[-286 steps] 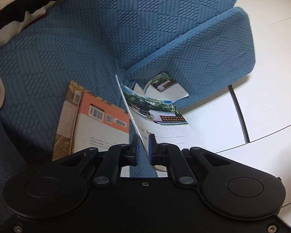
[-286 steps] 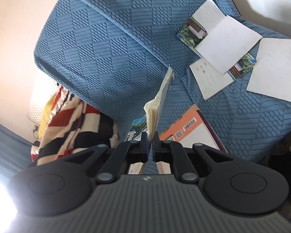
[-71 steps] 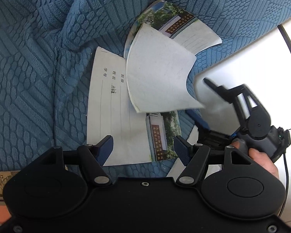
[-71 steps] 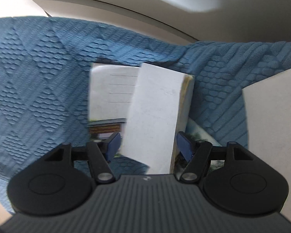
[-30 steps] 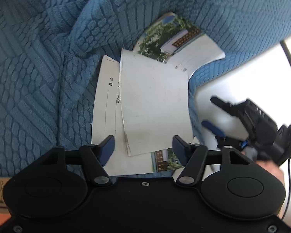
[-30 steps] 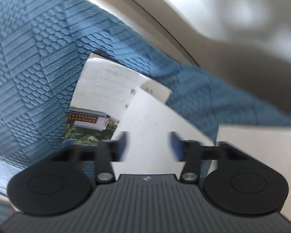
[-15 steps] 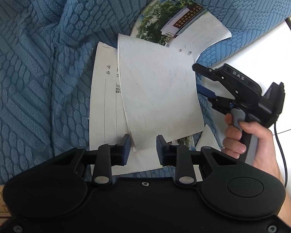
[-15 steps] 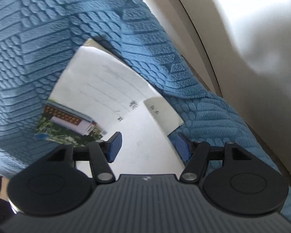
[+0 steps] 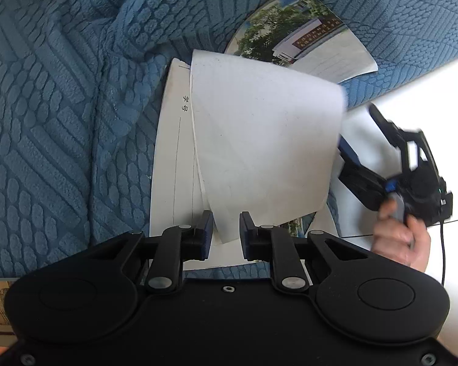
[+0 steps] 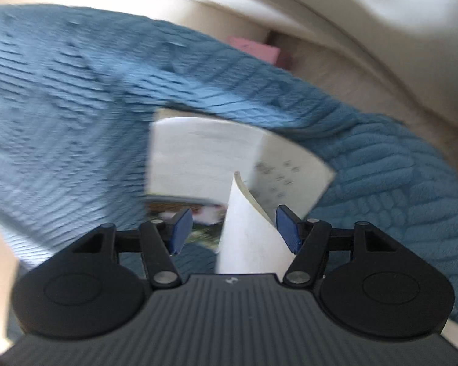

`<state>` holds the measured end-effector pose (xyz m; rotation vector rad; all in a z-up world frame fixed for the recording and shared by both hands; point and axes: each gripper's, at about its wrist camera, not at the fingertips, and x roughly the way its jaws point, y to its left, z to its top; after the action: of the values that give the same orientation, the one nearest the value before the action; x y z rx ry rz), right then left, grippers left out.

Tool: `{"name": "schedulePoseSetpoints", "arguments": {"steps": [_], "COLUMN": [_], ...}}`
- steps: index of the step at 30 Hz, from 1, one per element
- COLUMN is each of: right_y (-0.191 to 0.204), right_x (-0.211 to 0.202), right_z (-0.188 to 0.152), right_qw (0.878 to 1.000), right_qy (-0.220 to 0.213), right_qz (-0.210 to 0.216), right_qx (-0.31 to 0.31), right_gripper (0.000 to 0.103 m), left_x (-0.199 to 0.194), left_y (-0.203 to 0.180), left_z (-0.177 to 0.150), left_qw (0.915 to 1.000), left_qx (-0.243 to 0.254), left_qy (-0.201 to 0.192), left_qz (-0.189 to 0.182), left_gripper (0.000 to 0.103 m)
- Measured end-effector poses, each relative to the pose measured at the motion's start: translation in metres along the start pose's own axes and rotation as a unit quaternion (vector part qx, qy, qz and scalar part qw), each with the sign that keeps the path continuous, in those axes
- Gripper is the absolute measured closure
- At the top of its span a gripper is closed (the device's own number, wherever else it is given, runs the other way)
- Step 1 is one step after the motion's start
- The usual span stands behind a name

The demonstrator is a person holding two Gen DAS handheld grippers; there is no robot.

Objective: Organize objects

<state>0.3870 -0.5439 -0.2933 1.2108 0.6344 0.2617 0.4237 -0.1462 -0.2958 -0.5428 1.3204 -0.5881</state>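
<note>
— Where's the notebook, and how does it lie?

— The top notebook (image 9: 259,152) lies on the blue quilted cover (image 9: 61,122), back side up and plain white. Its long axis runs from my left gripper (image 9: 226,231) away toward the fold of the cover. It sits on a second notebook (image 9: 171,167), which pokes out on its left, and overlaps a third (image 9: 308,45) at its far end.

— Anything readable?

— The second notebook shows ruled lines and a few printed Chinese characters; I can't make them out. The third has a photo of trees and a building with a sign, too small to read.

— And your left claw?

— Pointed steeply down at the near edge of the top notebook. Its jaws have just been closing and stand narrowly apart, with the notebook's near corner between them; the pads aren't pressing on it yet.

— The other one?

— My right gripper (image 9: 360,152) is just beside the notebook's right edge, my right hand (image 9: 400,231) wrapped round its handle. From its own blurred camera the blue fingers (image 10: 285,227) stand wide apart, a curled-up white edge of the notebook rising between them, gripped by neither.
</note>
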Motion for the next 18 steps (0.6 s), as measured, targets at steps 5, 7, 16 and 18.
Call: {"name": "schedulePoseSetpoints", "arguments": {"steps": [5,7,16,18], "right_y": [0.001,0.005,0.029,0.036], "right_x": [0.007,0.016,0.019,0.014], "right_z": [-0.023,-0.036,-0.046,-0.051], "right_qw": [0.99,0.98,0.98,0.984], "right_qy": [0.117,0.163,0.148,0.132], "right_qz": [-0.046,-0.067,-0.084,-0.077], "right_qx": [-0.061,-0.096,-0.104,-0.089], "right_gripper": [0.04,0.041,0.094,0.097], "left_x": [0.001,0.001,-0.006,-0.015], "left_y": [0.002,0.002,0.001,0.003], "left_z": [-0.001,-0.002,-0.005,-0.007], "left_qw": [1.0,1.0,0.9996,0.9987], "left_qx": [-0.004,-0.004,-0.026,-0.043], "left_qy": [0.0,-0.001,0.002,-0.005], "left_qz": [0.0,0.001,-0.013,-0.026], "left_gripper": [0.087,0.087,0.08,0.069]}}
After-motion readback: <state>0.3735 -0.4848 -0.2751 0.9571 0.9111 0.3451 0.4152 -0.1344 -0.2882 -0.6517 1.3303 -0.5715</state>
